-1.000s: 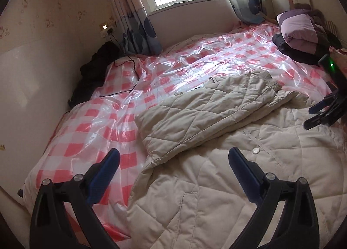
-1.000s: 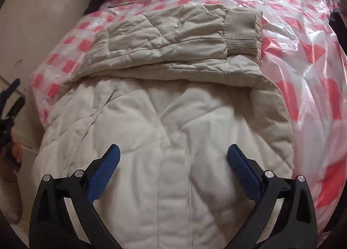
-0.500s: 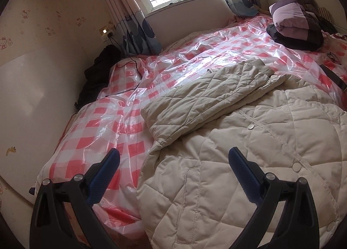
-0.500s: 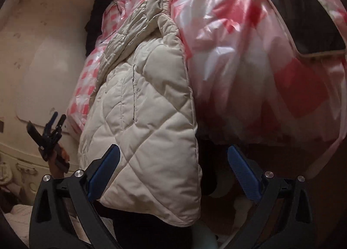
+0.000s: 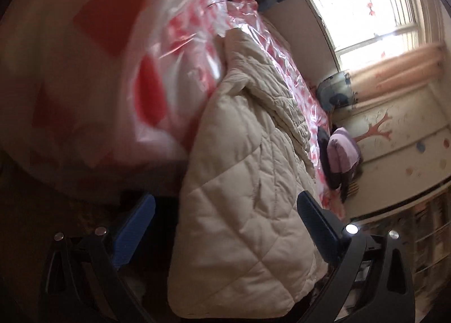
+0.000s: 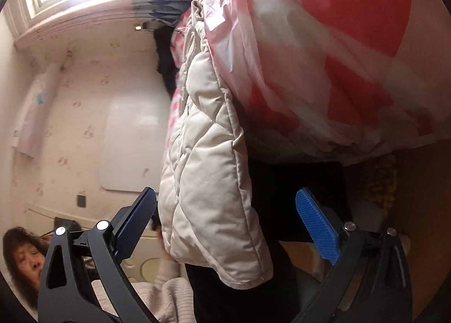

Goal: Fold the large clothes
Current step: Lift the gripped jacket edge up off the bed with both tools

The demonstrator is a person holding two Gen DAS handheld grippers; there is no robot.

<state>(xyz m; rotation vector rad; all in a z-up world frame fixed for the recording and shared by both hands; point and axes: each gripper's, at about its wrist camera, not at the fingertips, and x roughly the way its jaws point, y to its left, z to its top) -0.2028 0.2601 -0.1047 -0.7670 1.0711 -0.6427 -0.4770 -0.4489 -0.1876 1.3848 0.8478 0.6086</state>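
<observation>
Left gripper (image 5: pixel 225 227): fingers spread wide and holding nothing, at the bottom of the left wrist view; the coat's hanging hem sits in the gap between them, though I cannot tell whether either pad touches it.

Right gripper (image 6: pixel 231 221): equally wide apart and empty, at the bottom of the right wrist view, with the hem's other corner hanging between its blue pads (image 6: pixel 317 223).

Quilted coat (image 5: pixel 248 204): cream, padded, large; its lower hem drapes over the bed's near edge at lower centre of both frames, while the body runs away up the bed toward the top of the frame. A sleeve or flap looks already laid across it further up.

Step in hand: by my reading, lining both tools up on the two hem corners, ahead of folding the bottom up over the body.

Next move calls for: closing each tool on a full thickness of padding at a corner, then lifting both evenly; the slick shell could slip from a shallow bite.

Bed cover (image 5: pixel 157 92): red-and-white check under glossy clear plastic, blurred at upper left.

Folded clothes (image 5: pixel 342 151): purple and dark stack, right of centre, far down the bed.

Window (image 5: pixel 375 7): bright, upper right, peach curtain beneath.

Wall (image 6: pixel 84 114): pale patterned paper, left of the right wrist view.
</observation>
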